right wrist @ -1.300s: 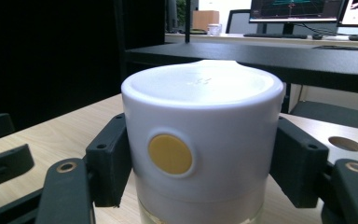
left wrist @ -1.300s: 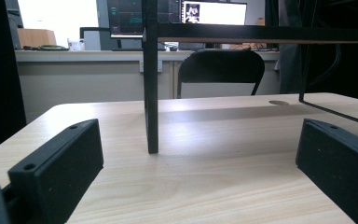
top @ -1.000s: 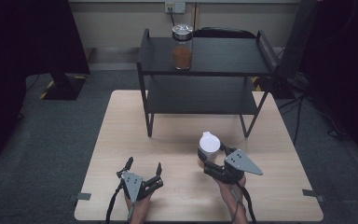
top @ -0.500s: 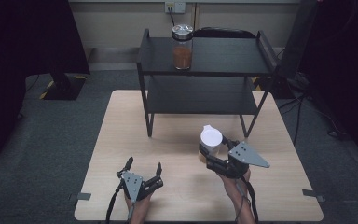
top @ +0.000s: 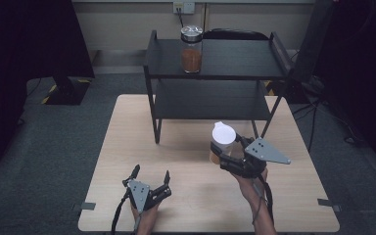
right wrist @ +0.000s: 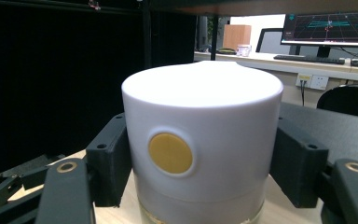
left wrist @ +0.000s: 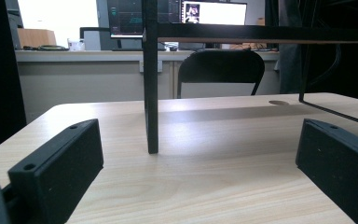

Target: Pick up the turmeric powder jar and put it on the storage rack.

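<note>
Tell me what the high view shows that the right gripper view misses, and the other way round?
The high view alone takes in the table, the left gripper with open jaws, and a jar of brown stuff on the top shelf. The right gripper view alone shows a round yellow button on the white lid, and a monitor behind. Both show the right gripper shut on the white-lidded jar.

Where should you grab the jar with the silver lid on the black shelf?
Probably around its glass body, below the lid. The jar stands upright near the front edge of the shelf's top level, so coming level from the front, the person's side, looks easiest. Its round sides suit two jaws, one on each side. The left gripper is open and holds nothing.
</note>
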Demonstrator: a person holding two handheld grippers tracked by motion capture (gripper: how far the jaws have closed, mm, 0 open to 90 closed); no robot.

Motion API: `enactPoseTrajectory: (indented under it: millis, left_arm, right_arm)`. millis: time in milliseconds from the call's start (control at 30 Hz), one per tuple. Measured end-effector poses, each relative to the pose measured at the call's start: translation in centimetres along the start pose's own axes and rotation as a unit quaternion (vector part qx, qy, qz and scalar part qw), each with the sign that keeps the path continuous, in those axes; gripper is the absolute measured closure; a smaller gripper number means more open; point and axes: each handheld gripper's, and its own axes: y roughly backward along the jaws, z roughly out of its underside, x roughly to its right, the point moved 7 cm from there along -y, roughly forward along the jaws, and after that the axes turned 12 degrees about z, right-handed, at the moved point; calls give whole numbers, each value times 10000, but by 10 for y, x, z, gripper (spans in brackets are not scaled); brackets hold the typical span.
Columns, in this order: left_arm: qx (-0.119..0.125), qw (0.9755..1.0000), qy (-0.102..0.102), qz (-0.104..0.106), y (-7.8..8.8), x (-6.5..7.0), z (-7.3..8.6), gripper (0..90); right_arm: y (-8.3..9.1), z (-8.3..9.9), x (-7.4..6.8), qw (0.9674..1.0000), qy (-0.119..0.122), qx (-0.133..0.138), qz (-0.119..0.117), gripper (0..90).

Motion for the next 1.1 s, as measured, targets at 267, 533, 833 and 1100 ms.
enactPoseTrajectory:
  millis: [267,533,833,1100]
  left_arm:
    - [0,10000,0,0,0,0,0,2]
    - [-3,10000,0,-1,0,0,0,2]
    - [-3,10000,1,-1,0,0,0,2]
    - [-2,10000,-1,-1,0,0,0,2]
  right_arm:
    - [-3,-23,9,9999,19,52,-119,299]
    - [-9,-39,16,9997,25,29,-253,299]
    - [-14,-56,24,9995,-21,65,-309,299]
    - [-21,-81,33,9994,11,80,-339,299]
